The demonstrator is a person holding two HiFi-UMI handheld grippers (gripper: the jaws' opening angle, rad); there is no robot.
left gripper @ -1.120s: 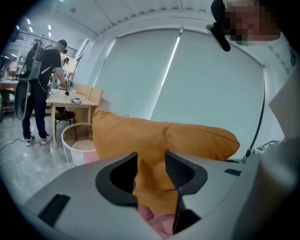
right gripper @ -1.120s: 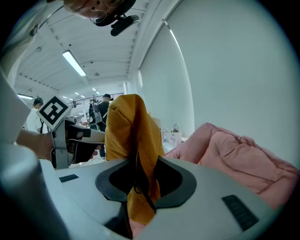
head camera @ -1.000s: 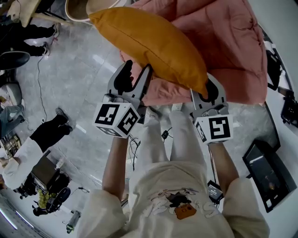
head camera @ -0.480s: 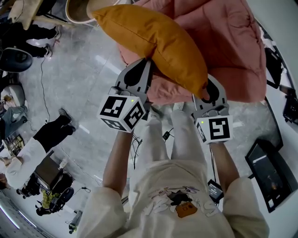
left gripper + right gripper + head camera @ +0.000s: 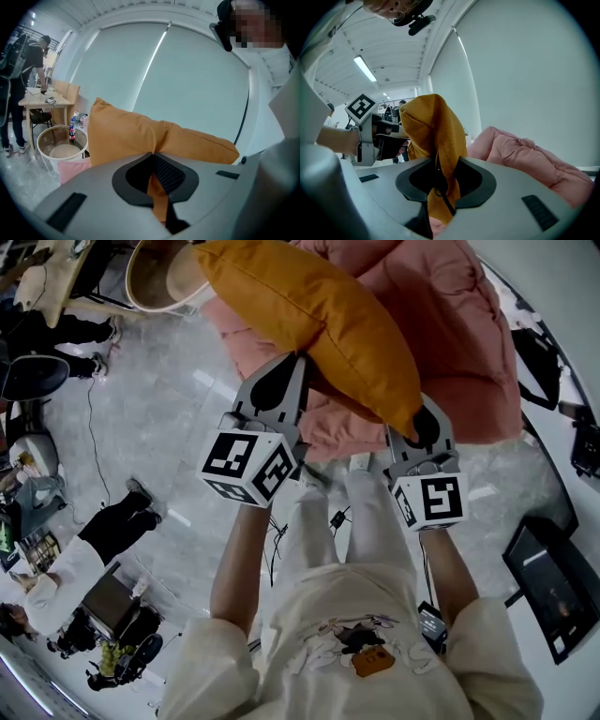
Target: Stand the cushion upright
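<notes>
head view: the orange cushion (image 5: 319, 320) was held over the pink beanbag (image 5: 459, 334), its long axis slanting from far left down to near right. the left tongs (image 5: 289, 371) were shut on its near edge about midway, the right tongs (image 5: 422, 423) on its near-right corner.

left gripper view: the jaws pinched a fold of orange cloth, with the cushion spreading beyond them.

right gripper view: the jaws nipped the zipped corner, and the cushion rose toward the left tongs. tipping it upright would likely pivot on that corner.
</notes>
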